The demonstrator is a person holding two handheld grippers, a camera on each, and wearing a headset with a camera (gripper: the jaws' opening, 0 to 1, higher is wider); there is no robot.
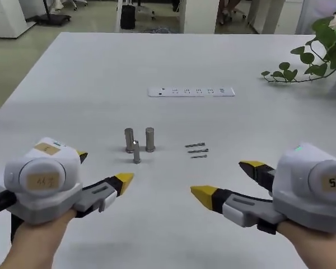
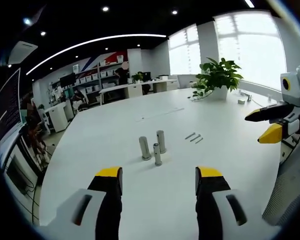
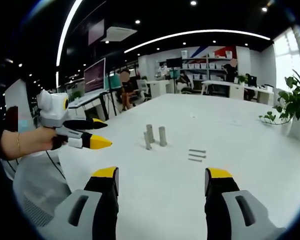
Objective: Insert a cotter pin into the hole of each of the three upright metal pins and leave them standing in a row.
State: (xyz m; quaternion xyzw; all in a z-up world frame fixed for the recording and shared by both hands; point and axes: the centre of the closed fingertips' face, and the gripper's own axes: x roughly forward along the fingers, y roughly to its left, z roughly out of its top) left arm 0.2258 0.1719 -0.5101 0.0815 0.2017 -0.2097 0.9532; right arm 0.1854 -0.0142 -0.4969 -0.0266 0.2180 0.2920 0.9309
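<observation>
L gripper [image 1: 104,167], white w/ yellow tips, is near left over the white tabletop [image 1: 89,84]: jaws spread wide, nothing btwn them. R gripper [image 1: 227,179] is near right, jaws likewise apart & empty. Three short grey upright metal pins [image 1: 137,147] stand mid-table in a tight cluster, two behind, one in front. Three thin metal cotter pins [image 1: 196,150] lie flat & parallel near their right, not touching. White power strip [image 1: 191,91] lies farther back; green leafy plant [image 1: 319,50] far right.

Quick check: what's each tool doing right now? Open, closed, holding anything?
Left tool: open, holding nothing.
Right tool: open, holding nothing.
</observation>
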